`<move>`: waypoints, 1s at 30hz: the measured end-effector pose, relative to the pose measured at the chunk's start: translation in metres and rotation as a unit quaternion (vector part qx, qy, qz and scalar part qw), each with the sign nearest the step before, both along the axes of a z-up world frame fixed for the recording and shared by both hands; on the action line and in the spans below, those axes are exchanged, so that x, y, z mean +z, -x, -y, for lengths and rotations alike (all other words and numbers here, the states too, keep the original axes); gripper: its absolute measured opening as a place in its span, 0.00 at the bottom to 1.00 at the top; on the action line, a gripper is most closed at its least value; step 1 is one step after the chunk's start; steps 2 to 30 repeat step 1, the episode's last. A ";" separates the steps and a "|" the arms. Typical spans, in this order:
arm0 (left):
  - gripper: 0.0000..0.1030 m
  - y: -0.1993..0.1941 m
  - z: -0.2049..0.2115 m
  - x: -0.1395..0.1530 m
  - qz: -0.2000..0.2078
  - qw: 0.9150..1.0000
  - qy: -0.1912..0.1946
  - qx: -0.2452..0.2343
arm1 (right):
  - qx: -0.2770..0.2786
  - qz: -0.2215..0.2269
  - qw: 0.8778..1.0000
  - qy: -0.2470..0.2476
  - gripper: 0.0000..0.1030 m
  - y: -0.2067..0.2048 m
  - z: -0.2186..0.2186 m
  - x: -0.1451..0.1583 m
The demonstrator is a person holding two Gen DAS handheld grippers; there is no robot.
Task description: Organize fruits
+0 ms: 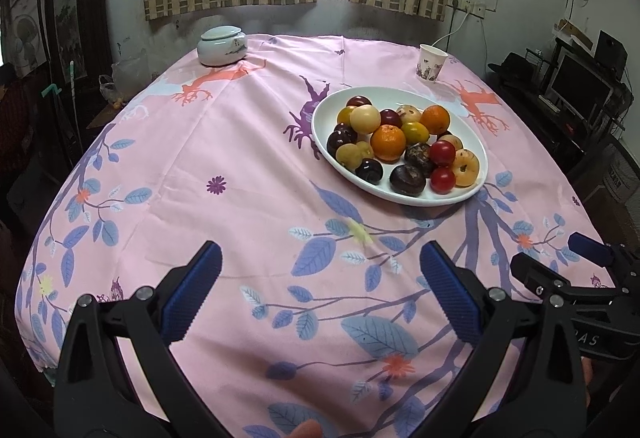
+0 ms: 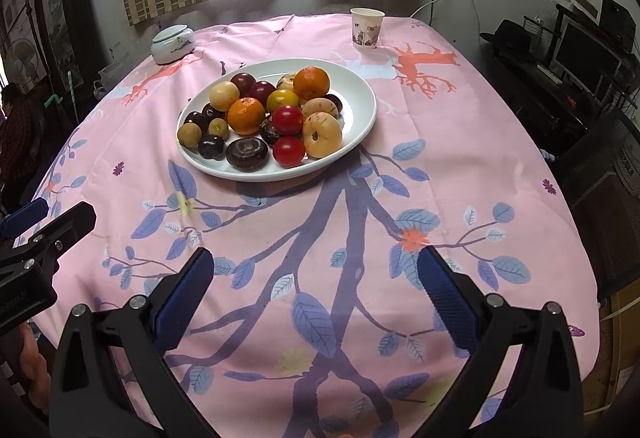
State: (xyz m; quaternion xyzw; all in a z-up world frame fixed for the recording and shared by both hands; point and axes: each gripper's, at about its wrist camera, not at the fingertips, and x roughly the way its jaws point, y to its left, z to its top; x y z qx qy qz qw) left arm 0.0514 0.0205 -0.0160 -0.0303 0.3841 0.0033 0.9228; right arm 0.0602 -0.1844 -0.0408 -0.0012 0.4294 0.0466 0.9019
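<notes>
Both grippers hover low over the near edge of the surface, side by side and empty. The left gripper (image 1: pixel 320 258) has its blue-padded fingers (image 1: pixel 192 290) spread wide, nothing between them but pink cloth; the right gripper (image 2: pixel 314 266) is spread just as wide, also over bare tablecloth (image 2: pixel 460 166). Ahead of them sits the white plate (image 2: pixel 360 118), piled with fruit — two oranges (image 2: pixel 246 115), red tomatoes (image 2: pixel 287 119), dark plums (image 2: pixel 247 155), pale yellow fruits (image 2: pixel 224 95) all heaped touching one another. The plate lies past the right gripper, slightly to its left, and off to the right of the left one. Further back, a paper cup (image 2: pixel 367 27) stands near the far edge, and a lidded white jar (image 2: pixel 173 43) sits well apart at the far left corner.
</notes>
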 end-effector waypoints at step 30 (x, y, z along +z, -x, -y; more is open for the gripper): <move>0.98 0.000 0.000 0.000 0.000 1.000 -0.001 0.000 | 0.000 0.000 1.000 0.000 0.99 0.000 0.000 0.000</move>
